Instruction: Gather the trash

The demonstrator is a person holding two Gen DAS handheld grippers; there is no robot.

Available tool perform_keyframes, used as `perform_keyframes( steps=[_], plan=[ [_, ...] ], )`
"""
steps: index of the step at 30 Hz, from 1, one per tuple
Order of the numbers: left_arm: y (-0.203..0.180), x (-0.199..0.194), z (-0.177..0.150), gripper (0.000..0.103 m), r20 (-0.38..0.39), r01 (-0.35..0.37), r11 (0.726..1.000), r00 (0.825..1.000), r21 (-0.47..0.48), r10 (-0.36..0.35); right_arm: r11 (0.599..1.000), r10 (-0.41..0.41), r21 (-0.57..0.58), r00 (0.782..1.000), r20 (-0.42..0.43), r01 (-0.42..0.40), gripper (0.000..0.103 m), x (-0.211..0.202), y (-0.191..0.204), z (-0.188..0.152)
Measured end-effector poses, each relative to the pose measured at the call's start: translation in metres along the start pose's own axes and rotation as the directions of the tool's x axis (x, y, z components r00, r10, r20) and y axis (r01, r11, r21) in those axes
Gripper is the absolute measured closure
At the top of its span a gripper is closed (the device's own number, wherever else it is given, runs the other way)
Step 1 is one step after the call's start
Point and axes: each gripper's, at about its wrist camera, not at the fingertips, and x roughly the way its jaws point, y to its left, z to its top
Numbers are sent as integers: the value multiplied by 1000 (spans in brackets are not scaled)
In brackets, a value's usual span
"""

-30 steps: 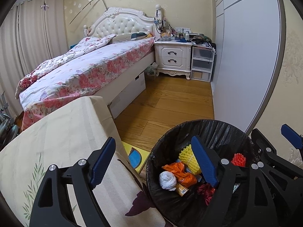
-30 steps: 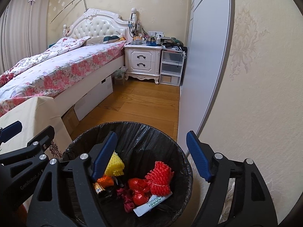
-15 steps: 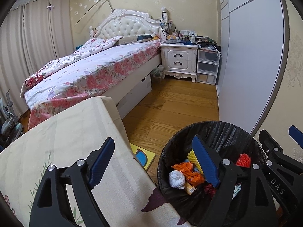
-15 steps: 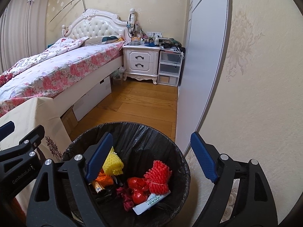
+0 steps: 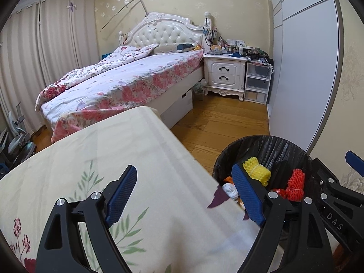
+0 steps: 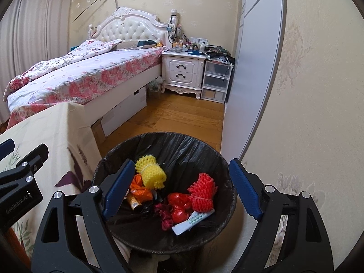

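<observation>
While both jaws stand wide and empty, the left gripper [image 5: 184, 195] hangs over the table [image 5: 109, 159] beside the bin [image 6: 182, 145], the right gripper [image 6: 182, 188] above the trash [image 6: 202, 193] inside the bin.

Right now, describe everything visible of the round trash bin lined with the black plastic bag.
The round trash bin lined with a black plastic bag stands upright on the wooden floor, between the cloth-covered table and the patterned wall. Its crinkled, glossy liner folds over the rim. It is open-topped and partly filled: a yellow foam net roll, a red foam net, an orange wrapper, a white tube and a crumpled white wad lie inside. Nothing grips it.
</observation>
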Motion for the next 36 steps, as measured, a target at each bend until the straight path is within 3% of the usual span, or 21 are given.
perform_keyframes(
  steps=[20, 36],
  plan=[
    [41, -77, -31, 19, 54, -53, 997, 997, -59, 56, 997, 59, -49, 995, 84, -55, 20, -74, 16, -14],
    [52, -94, -41, 19, 65, -60, 994, 996, -86, 65, 996, 65, -63, 992, 111, -58, 20, -95, 21, -19]
  ],
)
